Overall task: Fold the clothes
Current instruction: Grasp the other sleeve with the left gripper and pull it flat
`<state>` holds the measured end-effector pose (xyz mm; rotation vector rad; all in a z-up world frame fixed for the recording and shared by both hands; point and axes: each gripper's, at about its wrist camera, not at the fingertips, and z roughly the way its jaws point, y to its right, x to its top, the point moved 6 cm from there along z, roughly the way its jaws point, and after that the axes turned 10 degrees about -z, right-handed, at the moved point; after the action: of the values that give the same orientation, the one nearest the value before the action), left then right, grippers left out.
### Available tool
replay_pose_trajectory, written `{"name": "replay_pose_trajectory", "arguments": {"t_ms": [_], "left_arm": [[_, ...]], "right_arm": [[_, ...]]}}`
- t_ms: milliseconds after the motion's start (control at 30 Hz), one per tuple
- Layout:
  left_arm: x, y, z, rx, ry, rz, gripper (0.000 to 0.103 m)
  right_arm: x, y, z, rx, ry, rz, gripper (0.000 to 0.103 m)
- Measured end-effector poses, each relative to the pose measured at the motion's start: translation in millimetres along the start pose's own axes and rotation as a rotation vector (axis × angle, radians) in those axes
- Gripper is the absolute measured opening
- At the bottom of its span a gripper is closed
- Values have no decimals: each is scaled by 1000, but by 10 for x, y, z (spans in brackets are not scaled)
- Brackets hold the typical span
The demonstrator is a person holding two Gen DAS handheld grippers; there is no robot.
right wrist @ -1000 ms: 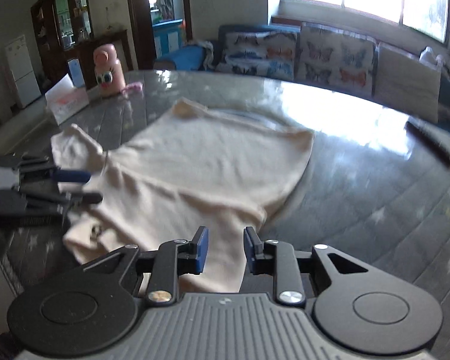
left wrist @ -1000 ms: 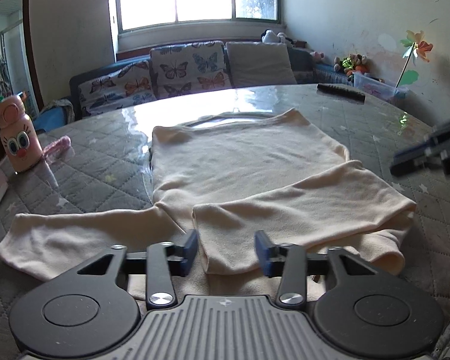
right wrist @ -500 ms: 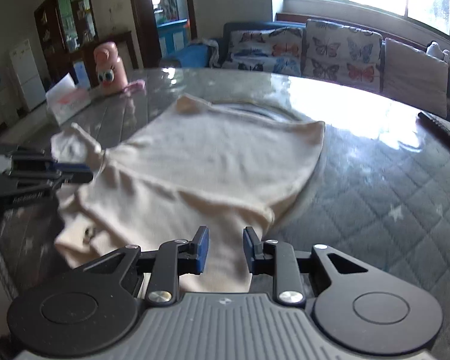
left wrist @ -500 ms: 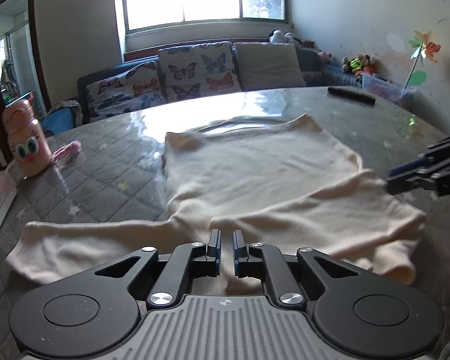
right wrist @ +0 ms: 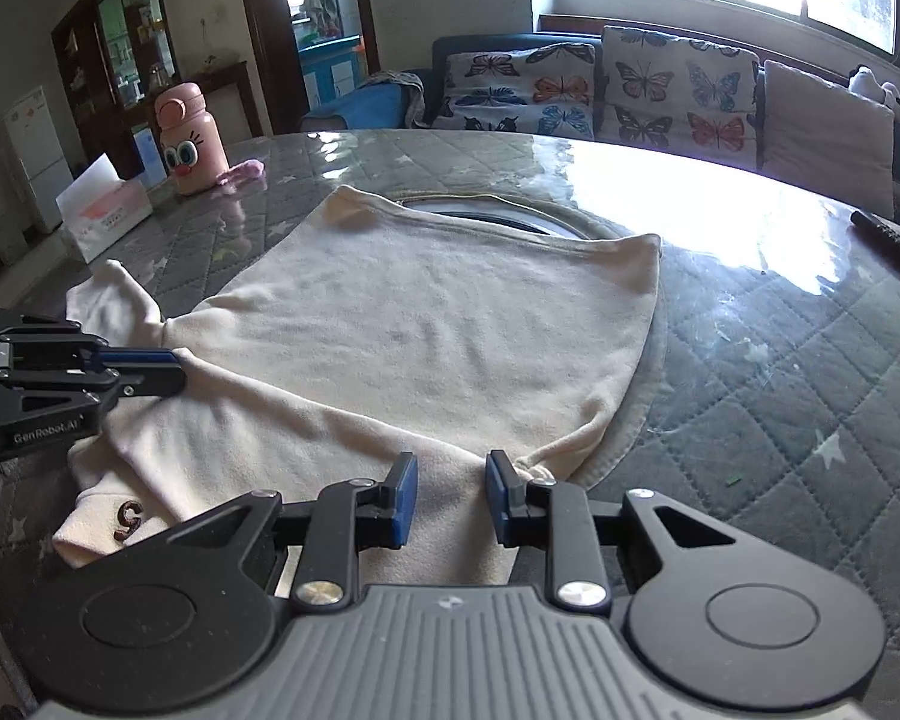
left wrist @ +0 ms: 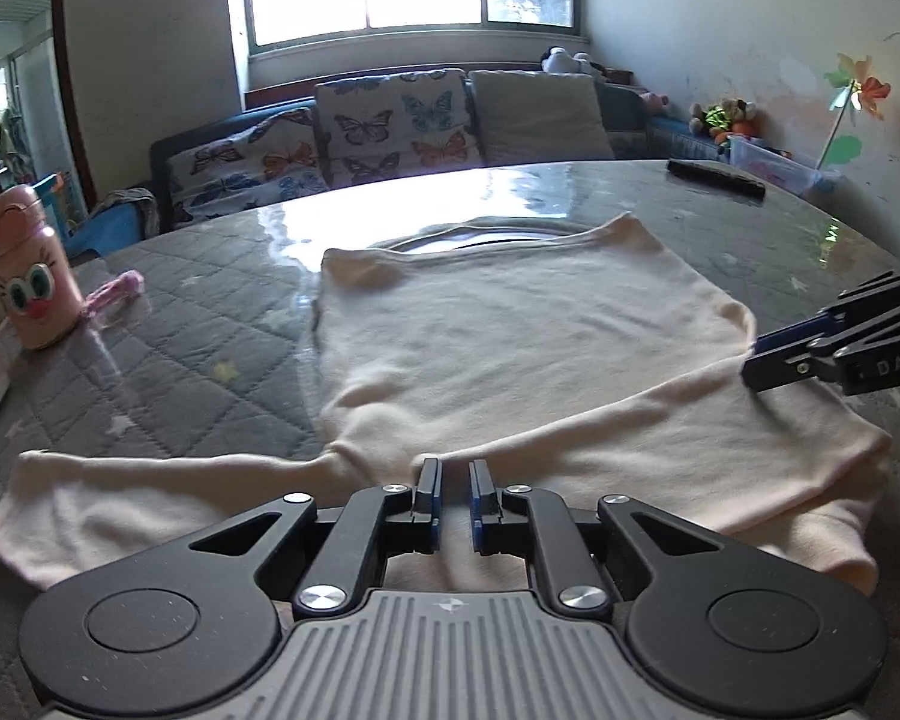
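Since a second ago the left claw point(left wrist: 452, 495) has narrowed from wide open to a slim gap and now pinches the folded sleeve edge of the cream sweater point(left wrist: 510, 336). Right claw point(right wrist: 447, 495) has edged in over the sweater's opposite side; its fingers stand partly apart astride the cloth, whether gripping it I cannot tell. Sweater lies flat, mid-bench point(right wrist: 780, 372); pink bottle point(right wrist: 189, 138) well beyond its far-left corner.
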<state>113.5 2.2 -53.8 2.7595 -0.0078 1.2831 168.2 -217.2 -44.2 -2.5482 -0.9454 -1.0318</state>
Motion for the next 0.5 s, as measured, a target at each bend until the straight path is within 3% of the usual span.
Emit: {"name": "replay_pose_trajectory", "arguments": {"t_ms": [200,500], "left_arm": [[-32,-239,-138,38,14,-42,13],[-90,-835,-387,177,39,-149,32]], "right_arm": [[115,-237,-6,18,14,-70,25],[203,-936,209,136,-10,-225,26]]}}
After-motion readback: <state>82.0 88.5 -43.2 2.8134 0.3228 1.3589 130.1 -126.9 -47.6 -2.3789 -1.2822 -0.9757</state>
